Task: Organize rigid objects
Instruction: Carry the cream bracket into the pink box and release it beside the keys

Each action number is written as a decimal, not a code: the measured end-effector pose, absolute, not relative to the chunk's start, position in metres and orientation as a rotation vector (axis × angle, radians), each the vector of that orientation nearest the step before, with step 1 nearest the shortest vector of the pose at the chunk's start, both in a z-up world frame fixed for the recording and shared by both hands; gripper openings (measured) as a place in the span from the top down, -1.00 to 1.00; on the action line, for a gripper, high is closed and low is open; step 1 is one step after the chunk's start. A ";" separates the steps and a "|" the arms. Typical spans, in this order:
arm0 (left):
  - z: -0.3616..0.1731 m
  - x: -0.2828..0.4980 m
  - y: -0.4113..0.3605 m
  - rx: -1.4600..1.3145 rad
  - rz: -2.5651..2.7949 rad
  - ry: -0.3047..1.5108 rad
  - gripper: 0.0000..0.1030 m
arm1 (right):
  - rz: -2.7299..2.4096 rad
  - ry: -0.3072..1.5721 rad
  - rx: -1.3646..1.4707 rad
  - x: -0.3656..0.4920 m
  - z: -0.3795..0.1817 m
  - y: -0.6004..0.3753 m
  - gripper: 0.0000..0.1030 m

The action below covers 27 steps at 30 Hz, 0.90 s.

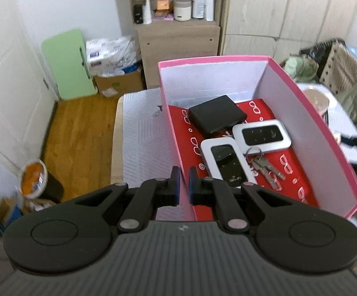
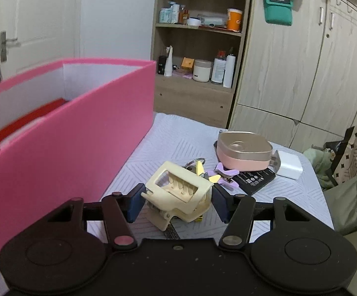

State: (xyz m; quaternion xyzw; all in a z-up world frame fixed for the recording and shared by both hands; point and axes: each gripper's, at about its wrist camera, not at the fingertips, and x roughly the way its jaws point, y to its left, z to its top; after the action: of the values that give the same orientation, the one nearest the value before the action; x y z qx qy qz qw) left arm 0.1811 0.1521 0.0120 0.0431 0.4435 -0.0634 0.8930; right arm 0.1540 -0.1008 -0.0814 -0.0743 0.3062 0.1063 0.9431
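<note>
On a quilted white bedspread (image 2: 178,138), a cream plastic claw hair clip (image 2: 178,194) sits clamped between the right gripper (image 2: 176,203) pads. It should lift clear over the tall pink cardboard box (image 2: 79,133) wall to its left, whose near wall the left gripper (image 1: 184,185) pinches shut.

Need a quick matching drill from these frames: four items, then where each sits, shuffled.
Items:
1. keys
2. cream hair claw
3. pink box's wall
4. white charger

Places:
A. on the bed cover beside the pink-and-gold case
B. on the box's red lining
C. pinched by the left hand-held gripper
D. between the right hand-held gripper's pads

Pairs: 1-B, 2-D, 3-C, 4-A
</note>
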 end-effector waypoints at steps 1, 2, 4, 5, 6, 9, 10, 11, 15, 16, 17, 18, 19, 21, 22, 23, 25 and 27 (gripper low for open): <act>0.012 0.181 0.151 0.097 -0.130 0.924 0.88 | 0.223 0.622 -0.134 0.153 -0.078 -0.104 -0.22; 0.012 0.181 0.150 0.098 -0.129 0.929 0.88 | 0.230 0.620 -0.112 0.151 -0.074 -0.106 -0.22; 0.012 0.180 0.151 0.098 -0.128 0.930 0.88 | 0.245 0.605 -0.073 0.148 -0.063 -0.110 -0.22; 0.012 0.179 0.152 0.091 -0.129 0.931 0.88 | 0.254 0.587 -0.056 0.145 -0.055 -0.112 -0.22; 0.012 0.178 0.152 0.084 -0.132 0.933 0.87 | 0.263 0.569 -0.044 0.143 -0.047 -0.112 -0.23; 0.009 0.175 0.157 0.046 -0.147 0.959 0.85 | 0.312 0.510 -0.017 0.137 -0.021 -0.110 -0.23; 0.008 0.174 0.158 0.038 -0.152 0.967 0.84 | 0.337 0.494 -0.010 0.135 -0.012 -0.108 -0.23; 0.007 0.172 0.158 0.038 -0.159 0.975 0.82 | 0.373 0.481 -0.002 0.133 -0.003 -0.104 -0.23; 0.004 0.165 0.157 0.043 -0.177 0.990 0.80 | 0.634 0.589 0.192 0.145 0.023 -0.094 -0.23; 0.003 0.163 0.157 0.043 -0.180 0.991 0.80 | 0.695 0.622 0.218 0.149 0.026 -0.087 -0.23; 0.003 0.161 0.156 0.042 -0.183 0.992 0.80 | 0.729 0.644 0.217 0.153 0.028 -0.080 -0.23; 0.002 0.159 0.156 0.044 -0.186 0.994 0.79 | 0.747 0.657 0.193 0.156 0.030 -0.070 -0.23; 0.000 0.157 0.156 0.042 -0.188 0.997 0.78 | 0.760 0.670 0.155 0.159 0.031 -0.060 -0.23; -0.004 0.155 0.158 0.033 -0.198 1.010 0.72 | 0.774 0.709 0.087 0.170 0.029 -0.042 -0.23; -0.005 0.155 0.160 0.021 -0.204 1.016 0.72 | 0.769 0.731 0.049 0.176 0.027 -0.034 -0.23; -0.006 0.155 0.162 0.003 -0.208 1.019 0.72 | 0.751 0.750 -0.010 0.182 0.023 -0.025 -0.23; -0.006 0.155 0.164 -0.007 -0.211 1.017 0.71 | 0.659 0.738 -0.157 0.188 0.018 -0.010 -0.23; -0.006 0.154 0.163 -0.009 -0.213 1.011 0.74 | 0.629 0.739 -0.283 0.192 0.010 -0.001 -0.23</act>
State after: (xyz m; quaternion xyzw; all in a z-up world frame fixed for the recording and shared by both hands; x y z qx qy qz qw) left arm 0.1538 0.1633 -0.0064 -0.0041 0.4833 -0.1020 0.8695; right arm 0.1922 -0.0009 0.0101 -0.1356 0.3540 0.3013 0.8749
